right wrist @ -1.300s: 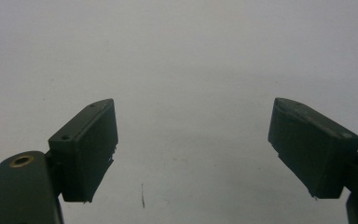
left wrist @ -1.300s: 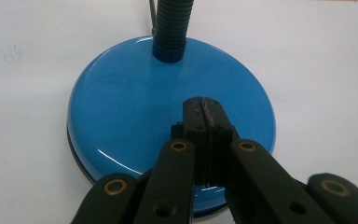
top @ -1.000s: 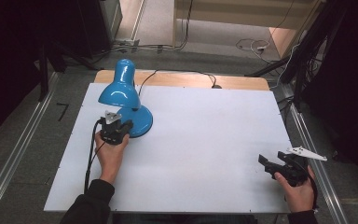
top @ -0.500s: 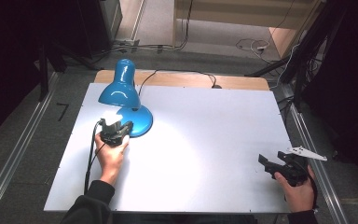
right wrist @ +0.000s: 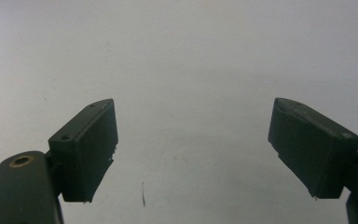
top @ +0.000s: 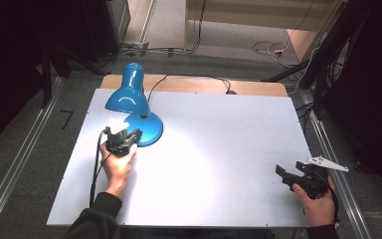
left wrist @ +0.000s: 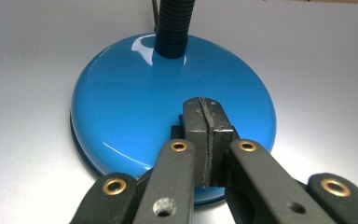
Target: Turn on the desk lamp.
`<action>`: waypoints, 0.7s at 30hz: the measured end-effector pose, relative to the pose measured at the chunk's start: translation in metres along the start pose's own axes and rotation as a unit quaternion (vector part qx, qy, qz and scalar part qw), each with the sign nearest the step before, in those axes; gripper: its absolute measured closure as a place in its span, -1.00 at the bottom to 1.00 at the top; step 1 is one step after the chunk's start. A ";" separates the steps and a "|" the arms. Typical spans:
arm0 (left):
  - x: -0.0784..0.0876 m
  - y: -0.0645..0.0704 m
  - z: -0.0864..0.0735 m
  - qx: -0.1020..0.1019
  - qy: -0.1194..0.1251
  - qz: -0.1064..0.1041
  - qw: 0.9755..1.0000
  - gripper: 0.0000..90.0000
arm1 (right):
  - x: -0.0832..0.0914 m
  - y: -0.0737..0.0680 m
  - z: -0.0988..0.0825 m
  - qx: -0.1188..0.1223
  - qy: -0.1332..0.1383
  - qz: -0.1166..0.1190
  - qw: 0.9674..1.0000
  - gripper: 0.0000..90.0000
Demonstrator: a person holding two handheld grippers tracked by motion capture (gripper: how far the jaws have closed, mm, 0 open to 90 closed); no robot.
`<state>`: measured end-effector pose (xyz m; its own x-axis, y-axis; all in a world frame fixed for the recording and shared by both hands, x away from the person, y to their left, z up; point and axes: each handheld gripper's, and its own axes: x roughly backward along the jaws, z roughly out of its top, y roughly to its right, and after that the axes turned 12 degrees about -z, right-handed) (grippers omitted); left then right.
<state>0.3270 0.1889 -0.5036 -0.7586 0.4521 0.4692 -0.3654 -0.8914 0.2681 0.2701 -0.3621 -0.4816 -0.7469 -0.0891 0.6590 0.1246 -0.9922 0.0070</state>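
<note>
left gripper view shows its jaws clenched empty over the blue desk lamp's base. high view adds the lit shade far left. right gripper gapes, released, over bare table.

Dim room — lamp lights the table; glare on its base.

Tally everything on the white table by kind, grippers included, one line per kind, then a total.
Blue desk lamp: 1, its round base flat on the table.
Grippers: 2, the left gripper shut with its tip over the lamp base, the right gripper open above bare table.
Total: 3
</note>
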 end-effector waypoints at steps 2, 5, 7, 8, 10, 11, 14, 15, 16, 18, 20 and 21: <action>0.002 0.000 0.001 0.000 0.002 -0.002 1.000 1.00 | 0.000 0.000 0.000 0.000 -0.001 0.000 1.000 -0.68; 0.003 0.001 0.002 0.004 0.005 -0.004 1.000 1.00 | 0.000 0.000 0.000 0.000 0.000 0.000 1.000 -0.68; 0.004 0.001 0.002 0.007 0.007 -0.007 1.000 1.00 | 0.000 0.000 0.000 0.000 0.001 0.000 1.000 -0.68; 0.004 0.001 0.002 0.008 0.007 -0.007 1.000 0.99 | 0.000 0.000 0.000 0.000 0.000 0.000 1.000 -0.68; 0.005 0.001 0.002 0.008 0.008 -0.010 1.000 0.98 | 0.000 0.000 0.000 0.000 0.000 0.000 1.000 -0.68; 0.006 0.001 0.003 0.010 0.011 -0.009 1.000 0.97 | 0.000 0.000 0.000 0.000 0.000 0.000 1.000 -0.68; 0.007 0.002 0.004 0.012 0.013 -0.012 1.000 0.93 | 0.000 0.000 0.000 0.000 0.001 0.000 1.000 -0.68; 0.008 0.002 0.004 0.013 0.013 -0.013 1.000 0.93 | 0.000 0.000 0.000 0.000 0.001 0.000 1.000 -0.68; 0.009 0.002 0.004 0.014 0.015 -0.014 1.000 0.90 | 0.000 0.000 0.000 0.000 0.000 0.000 1.000 -0.68; 0.009 0.003 0.004 0.016 0.016 -0.016 1.000 0.88 | 0.000 0.000 0.000 0.000 0.000 0.000 1.000 -0.68; 0.010 0.003 0.004 0.015 0.016 -0.017 1.000 0.87 | 0.000 0.000 0.000 -0.001 0.000 0.000 1.000 -0.68; 0.010 0.004 0.004 0.017 0.017 -0.017 1.000 0.84 | 0.000 0.000 0.000 -0.001 0.000 0.000 1.000 -0.68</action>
<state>0.3200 0.1907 -0.4943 -0.7635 0.4809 0.4309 -0.3742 -0.8734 0.3117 0.2697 -0.3620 -0.4814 -0.7465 -0.0887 0.6595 0.1228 -0.9924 0.0056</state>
